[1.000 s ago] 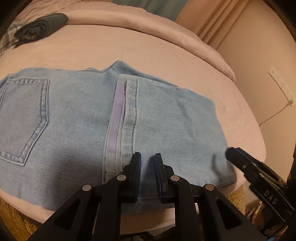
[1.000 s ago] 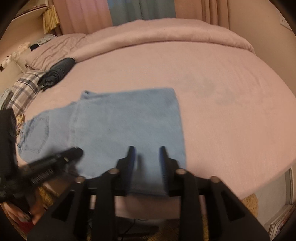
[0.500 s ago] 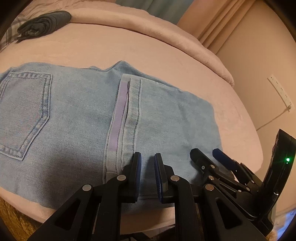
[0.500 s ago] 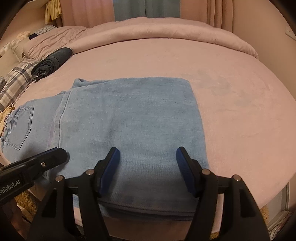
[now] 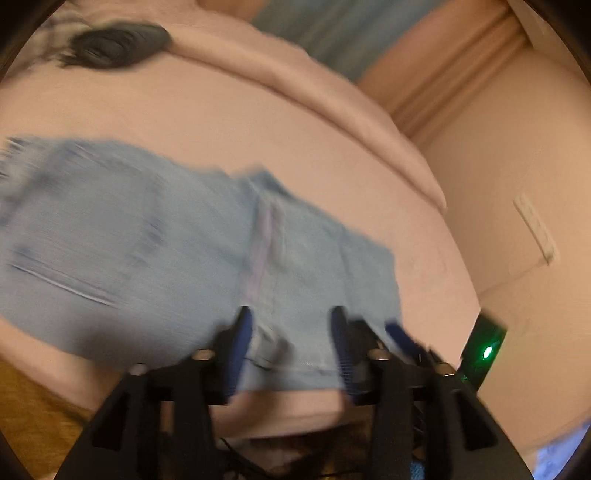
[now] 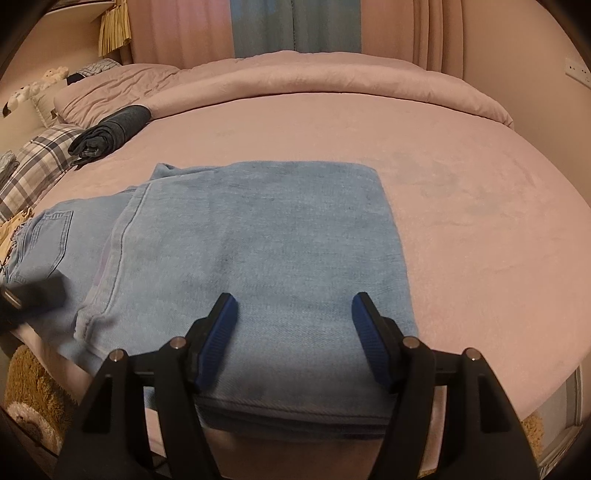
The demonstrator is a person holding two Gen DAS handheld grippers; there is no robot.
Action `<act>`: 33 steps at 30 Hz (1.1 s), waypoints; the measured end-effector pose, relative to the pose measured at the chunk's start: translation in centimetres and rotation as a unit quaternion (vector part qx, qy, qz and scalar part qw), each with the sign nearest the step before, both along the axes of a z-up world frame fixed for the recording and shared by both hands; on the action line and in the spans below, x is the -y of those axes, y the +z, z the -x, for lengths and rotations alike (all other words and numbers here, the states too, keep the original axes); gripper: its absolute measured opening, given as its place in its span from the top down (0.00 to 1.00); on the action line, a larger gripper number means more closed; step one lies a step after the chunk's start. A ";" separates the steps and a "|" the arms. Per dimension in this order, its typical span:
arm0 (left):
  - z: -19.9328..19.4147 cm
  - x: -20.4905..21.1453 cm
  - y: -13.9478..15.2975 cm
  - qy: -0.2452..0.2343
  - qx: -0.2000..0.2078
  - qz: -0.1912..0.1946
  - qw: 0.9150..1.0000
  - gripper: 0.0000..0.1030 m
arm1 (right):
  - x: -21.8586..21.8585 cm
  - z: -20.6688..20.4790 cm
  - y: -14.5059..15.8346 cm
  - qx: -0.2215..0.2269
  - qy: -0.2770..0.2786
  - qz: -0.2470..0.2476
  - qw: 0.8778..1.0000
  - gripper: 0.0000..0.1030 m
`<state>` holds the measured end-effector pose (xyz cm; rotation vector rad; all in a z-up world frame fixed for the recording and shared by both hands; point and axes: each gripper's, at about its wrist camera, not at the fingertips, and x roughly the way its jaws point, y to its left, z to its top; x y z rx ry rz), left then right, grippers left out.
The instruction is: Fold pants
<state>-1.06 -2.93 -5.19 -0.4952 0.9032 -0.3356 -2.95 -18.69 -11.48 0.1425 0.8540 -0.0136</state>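
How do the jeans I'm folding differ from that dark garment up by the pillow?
The jeans are light blue denim; the dark garment is charcoal. The jeans lie flat, folded into broad layers at the bed's near edge, while the dark garment is rolled into a compact bundle at the far left. The jeans look much larger. Both rest on the pink cover, touched by neither tool.

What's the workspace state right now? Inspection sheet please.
Surface: pink bed, cover smooth.
Job's things: light blue jeans lying flat near the front edge, partly folded, back pocket toward the left.
Clutter: rolled dark garment at far left; plaid pillow.
Grippers: left gripper open over the jeans' near hem, view blurred; right gripper open over the folded part, holding nothing.
Cables: nothing seen.
Surroundings: curtains behind the bed; wall socket on the right wall.
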 end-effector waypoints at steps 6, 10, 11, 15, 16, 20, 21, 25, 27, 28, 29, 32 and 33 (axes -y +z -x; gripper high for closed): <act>1.1 -9.1 0.8 0.169 -0.002 -0.048 0.985 0.34 | -0.2 -0.1 0.0 0.001 -0.001 0.002 1.000 0.36; 2.1 -14.2 -1.4 0.247 -0.042 0.005 0.968 0.34 | -0.2 -0.1 0.1 0.000 -0.001 0.003 1.000 0.36; 2.3 -15.1 -1.9 0.253 -0.041 0.031 0.966 0.34 | -0.2 -0.1 0.1 0.000 -0.001 0.004 1.000 0.36; 2.8 -16.2 -2.1 0.265 -0.045 0.056 0.961 0.34 | -0.3 -0.1 0.2 -0.001 -0.002 0.006 1.000 0.36; 3.1 -16.5 -1.7 0.273 -0.041 0.051 0.960 0.34 | -0.3 -0.2 0.2 -0.002 -0.001 0.006 1.000 0.36; 3.6 -17.0 -1.0 0.313 -0.023 -0.002 0.949 0.27 | -0.4 -0.2 0.2 -0.004 -0.002 0.007 1.000 0.36; 3.2 -17.2 -1.6 0.314 -0.034 -0.013 0.949 0.25 | -0.3 -0.2 0.2 -0.004 -0.002 0.006 1.000 0.36; 1.2 -16.8 -5.2 0.279 -0.095 -0.013 0.955 0.25 | -0.2 -0.2 0.2 -0.006 -0.003 0.005 1.000 0.36; 0.7 -16.4 -5.3 0.286 -0.077 -0.029 0.955 0.22 | -0.2 -0.2 0.2 -0.005 -0.002 0.006 1.000 0.36; 0.3 -16.1 -5.0 0.282 -0.062 -0.038 0.957 0.22 | -0.2 -0.2 0.2 -0.005 -0.003 0.006 1.000 0.36; -0.3 -15.8 -5.0 0.267 -0.054 -0.036 0.961 0.22 | -0.2 -0.2 0.2 -0.006 -0.002 0.006 1.000 0.36; -2.0 -15.9 -5.7 0.247 -0.048 -0.013 0.968 0.11 | -0.2 -0.2 0.2 -0.006 -0.003 0.005 1.000 0.36; -2.5 -15.9 -5.7 0.248 -0.046 -0.011 0.968 0.09 | -0.2 -0.1 0.2 -0.006 -0.003 0.004 1.000 0.36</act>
